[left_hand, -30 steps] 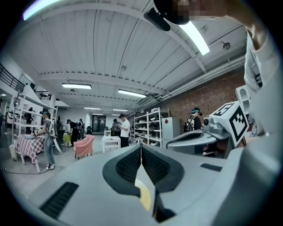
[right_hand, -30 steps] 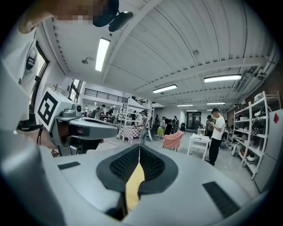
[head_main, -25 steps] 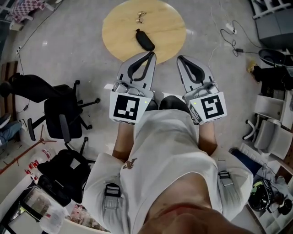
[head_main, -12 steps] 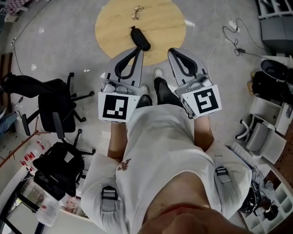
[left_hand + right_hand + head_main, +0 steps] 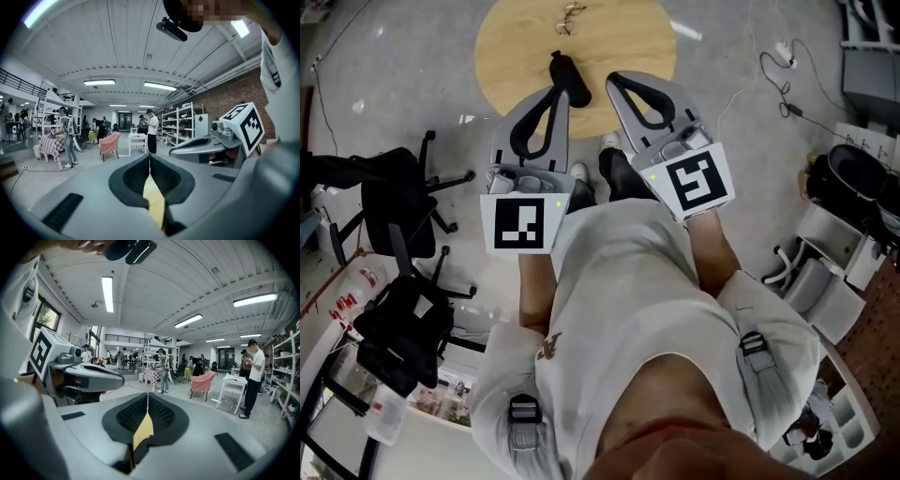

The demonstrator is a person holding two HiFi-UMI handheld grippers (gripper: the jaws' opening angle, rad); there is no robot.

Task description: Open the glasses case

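In the head view a black glasses case (image 5: pixel 562 67) lies shut on the near part of a round wooden table (image 5: pixel 511 42). A pair of glasses (image 5: pixel 572 11) rests at the table's far edge. My left gripper (image 5: pixel 562 91) is shut and empty, its tips right at the case's near end and hiding part of it. My right gripper (image 5: pixel 613 79) is shut and empty too, just right of the case. Both point nearly level. In the left gripper view the left gripper (image 5: pixel 150 157) has its jaws together, as has the right gripper (image 5: pixel 147 397) in the right gripper view.
A black office chair (image 5: pixel 394 202) and a black bag (image 5: pixel 398 328) stand on the floor at the left. Cables (image 5: pixel 778 66) and bins (image 5: pixel 848 239) lie at the right. Far ahead are several people, a pink chair (image 5: pixel 108 143) and a white table (image 5: pixel 234 383).
Both grippers have moved forward over the table's near edge, towards the case. The table and case have drawn closer as the person stepped up.
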